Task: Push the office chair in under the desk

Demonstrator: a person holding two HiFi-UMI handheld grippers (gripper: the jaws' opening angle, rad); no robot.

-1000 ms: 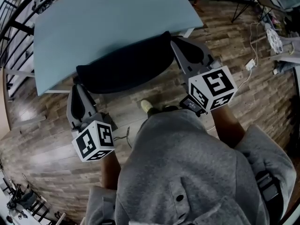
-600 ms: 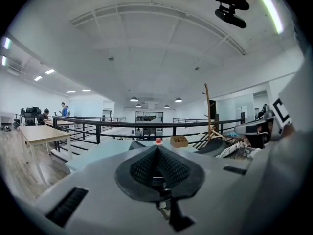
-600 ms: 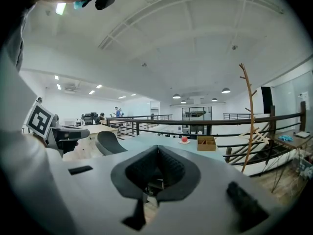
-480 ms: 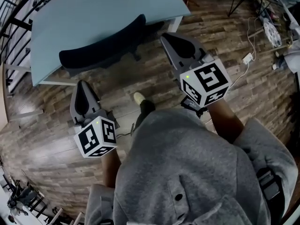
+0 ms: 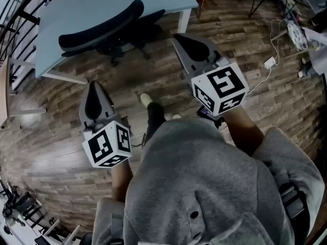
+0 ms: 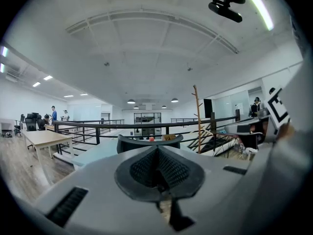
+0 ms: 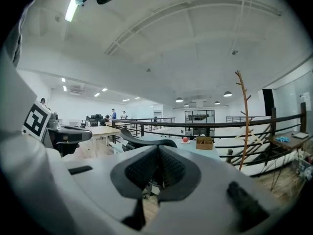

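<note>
The black office chair's curved backrest (image 5: 102, 27) stands against the front edge of the light blue desk (image 5: 87, 4), its base (image 5: 127, 41) showing on the wood floor below. My left gripper (image 5: 93, 86) is shut and empty, well back from the chair's left end. My right gripper (image 5: 177, 37) is also shut and empty, just right of the chair and apart from it. In the left gripper view the backrest (image 6: 128, 142) shows beyond the closed left gripper (image 6: 157, 151). The right gripper view shows the backrest (image 7: 146, 141) past the closed right gripper (image 7: 157, 148).
A white desk leg (image 5: 184, 20) stands close to my right gripper. Cables and a power strip (image 5: 269, 63) lie on the floor at the right. A black railing (image 5: 15, 29) runs behind the desk. A red object (image 7: 185, 140) and a small box (image 7: 204, 142) sit on the desk.
Both grippers were at the ends of the backrest; now they have drawn back from it. The chair sits farther away, closer in to the desk.
</note>
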